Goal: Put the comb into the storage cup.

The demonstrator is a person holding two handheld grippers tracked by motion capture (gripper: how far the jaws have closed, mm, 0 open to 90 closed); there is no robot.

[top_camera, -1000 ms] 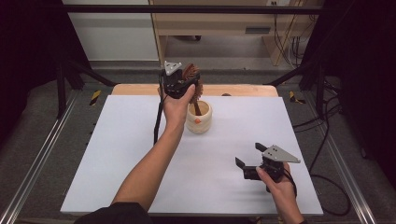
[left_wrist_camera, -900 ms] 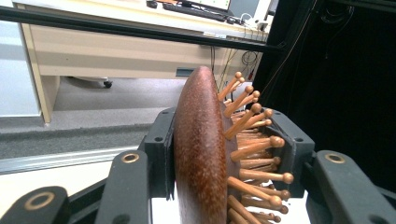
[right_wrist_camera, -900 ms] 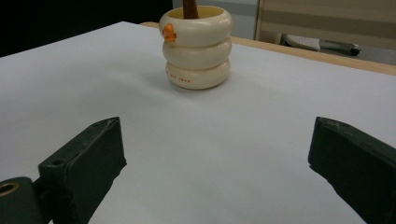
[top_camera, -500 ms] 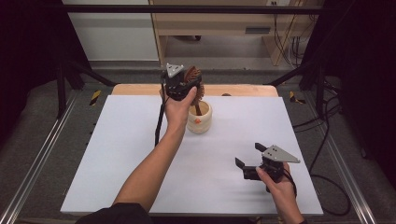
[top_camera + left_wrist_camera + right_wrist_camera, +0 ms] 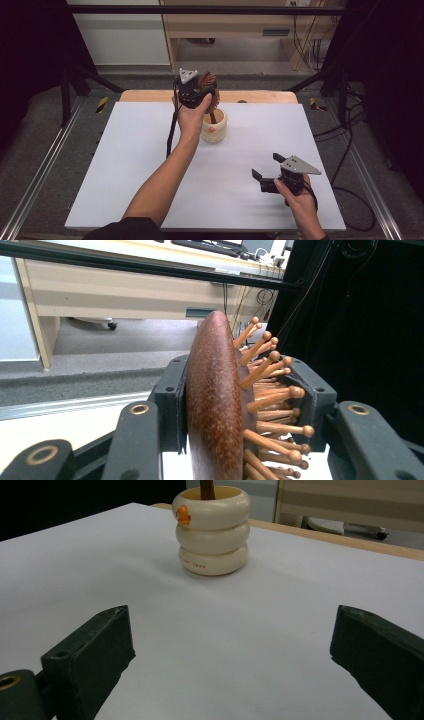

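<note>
A brown wooden hairbrush point(image 5: 209, 82) with ball-tipped wooden pins stands upright at the back of the white table point(image 5: 125, 165). Its handle point(image 5: 206, 487) goes down into a cream ribbed cup point(image 5: 214, 127) with a small orange mark. My left gripper point(image 5: 199, 89) is shut on the brush head point(image 5: 215, 400), one jaw on its smooth back and the other on the pin side. At the table's near right my right gripper point(image 5: 266, 167) is open and holds nothing. It points at the cup point(image 5: 212, 530), well short of it, and its pads point(image 5: 95, 652) are spread wide over bare table.
A wooden strip point(image 5: 260, 96) runs along the table's far edge. Metal rails point(image 5: 40, 175) flank the table on both sides. Beyond the table stand a light wooden desk point(image 5: 235, 25) and loose cables point(image 5: 345, 100) at the right.
My left gripper with the brush has drifted slightly right and down over the cup. The right gripper has stayed where it was.
</note>
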